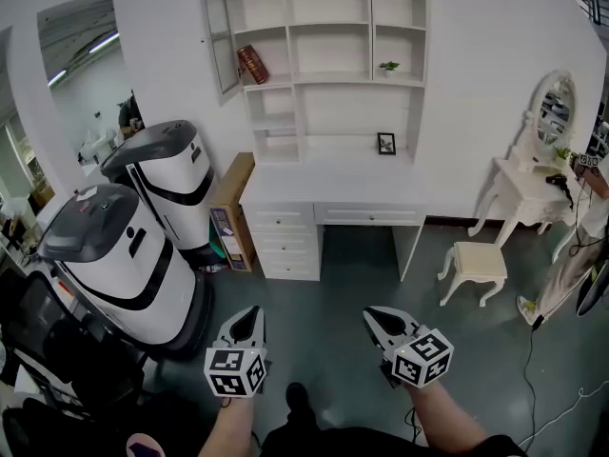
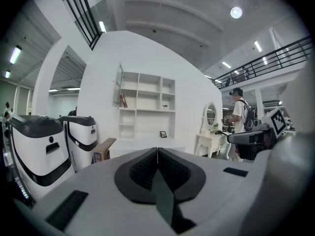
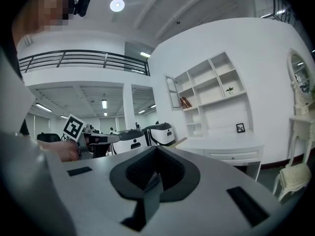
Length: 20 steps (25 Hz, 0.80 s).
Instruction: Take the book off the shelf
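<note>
White wall shelving (image 1: pixel 291 82), well ahead of and above the left tool (image 1: pixel 249 314) and right tool (image 1: pixel 374 317), both with jaws together on nothing, holds one red-brown book (image 1: pixel 252 64) leaning in its upper-left compartment and one potted plant (image 1: pixel 388 67) at right, over one bench (image 1: pixel 333 187) bearing one picture frame (image 1: pixel 386 144).

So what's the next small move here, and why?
Probably step toward the shelf and raise a claw. The book leans in its upper left compartment above the desk, well beyond reach, while the left claw and right claw hang low, both shut and empty.
</note>
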Motion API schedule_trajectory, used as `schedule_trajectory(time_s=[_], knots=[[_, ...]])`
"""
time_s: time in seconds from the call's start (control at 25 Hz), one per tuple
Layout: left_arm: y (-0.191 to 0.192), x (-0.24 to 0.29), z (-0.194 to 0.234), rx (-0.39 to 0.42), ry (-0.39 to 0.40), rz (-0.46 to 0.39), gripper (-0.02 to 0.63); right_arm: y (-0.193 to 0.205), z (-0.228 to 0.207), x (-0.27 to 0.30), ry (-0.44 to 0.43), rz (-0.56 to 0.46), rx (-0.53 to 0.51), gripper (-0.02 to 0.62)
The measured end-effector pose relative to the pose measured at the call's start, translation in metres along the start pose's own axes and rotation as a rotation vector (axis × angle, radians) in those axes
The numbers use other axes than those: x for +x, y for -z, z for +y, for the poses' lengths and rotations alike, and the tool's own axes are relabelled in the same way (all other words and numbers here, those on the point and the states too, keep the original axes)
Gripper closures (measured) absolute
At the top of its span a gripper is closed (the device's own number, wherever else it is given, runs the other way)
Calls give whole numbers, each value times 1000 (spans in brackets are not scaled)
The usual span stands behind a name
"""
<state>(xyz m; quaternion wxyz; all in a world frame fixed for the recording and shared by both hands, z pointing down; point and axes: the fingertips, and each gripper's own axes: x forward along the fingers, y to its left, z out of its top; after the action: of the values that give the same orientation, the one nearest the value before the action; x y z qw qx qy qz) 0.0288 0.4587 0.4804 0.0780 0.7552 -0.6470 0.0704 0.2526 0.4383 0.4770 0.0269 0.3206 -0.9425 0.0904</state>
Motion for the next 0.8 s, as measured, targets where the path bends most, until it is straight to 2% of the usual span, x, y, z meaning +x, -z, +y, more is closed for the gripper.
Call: schedule_trajectory(time_s=[0.2,0.36,0.6,0.8], knots=[[-2,54,35,-29,41,-5,595,0,-25,50,29,32,-4,581],[-22,106,76,-24,74,-18,595,-13,-50,110,53,37,-2,581],[-49,171,146,-7,97,-13,595,-28,-66,205,50,59,13,581],[-54,207,193,-3,110,2,595,-29,-77,274,46,91,37,581]])
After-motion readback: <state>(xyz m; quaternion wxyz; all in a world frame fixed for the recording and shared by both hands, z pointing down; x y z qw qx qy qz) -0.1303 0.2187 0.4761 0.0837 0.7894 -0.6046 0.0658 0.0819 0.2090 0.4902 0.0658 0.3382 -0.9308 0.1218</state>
